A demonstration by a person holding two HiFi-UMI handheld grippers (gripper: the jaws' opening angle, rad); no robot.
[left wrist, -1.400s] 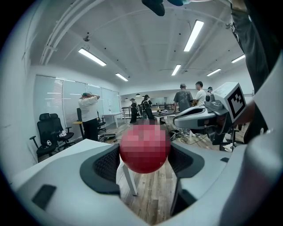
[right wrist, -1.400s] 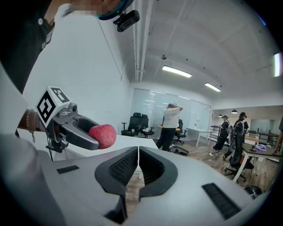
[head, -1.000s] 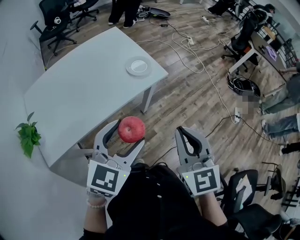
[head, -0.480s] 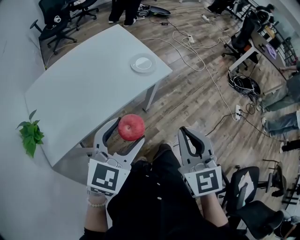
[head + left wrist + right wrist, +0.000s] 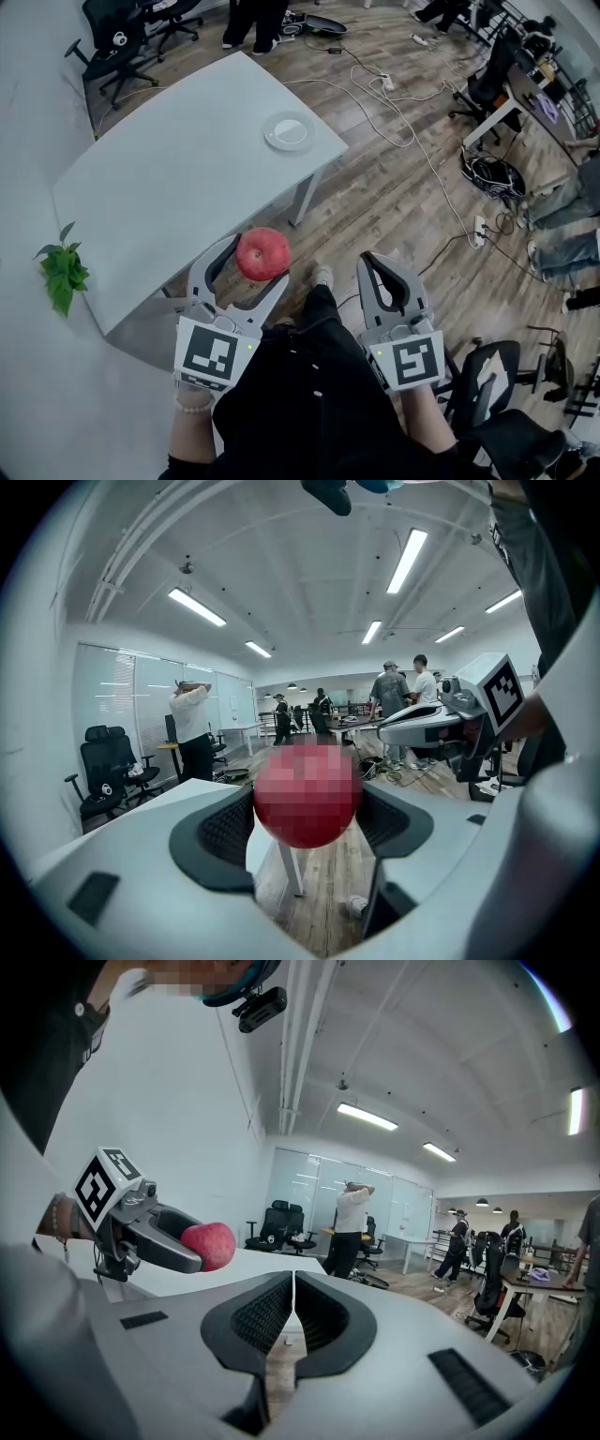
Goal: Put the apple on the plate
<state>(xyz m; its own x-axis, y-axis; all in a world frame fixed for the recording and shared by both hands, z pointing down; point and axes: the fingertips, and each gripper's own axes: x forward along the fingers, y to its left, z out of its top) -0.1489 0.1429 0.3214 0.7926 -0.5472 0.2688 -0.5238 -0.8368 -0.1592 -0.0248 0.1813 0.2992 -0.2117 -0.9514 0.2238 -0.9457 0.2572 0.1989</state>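
— Between the left tongs (image 5: 255, 266), held up in the air, sits the red apple (image 5: 262, 254). The two sides squeeze it tight, same as a moment ago.
— What is new, then?
— A shoe (image 5: 322, 277) has popped out in front, and the surface (image 5: 169, 187) has slid a little in the head view. I think the person is stepping.
— Is the apple near the plate (image 5: 289, 131)?
— No. The white plate sits at the far corner of the surface, well apart from the apple. Nothing is on it.
— And the right tongs (image 5: 382, 270)?
— Shut tight on nothing. So the carrying is not done yet.
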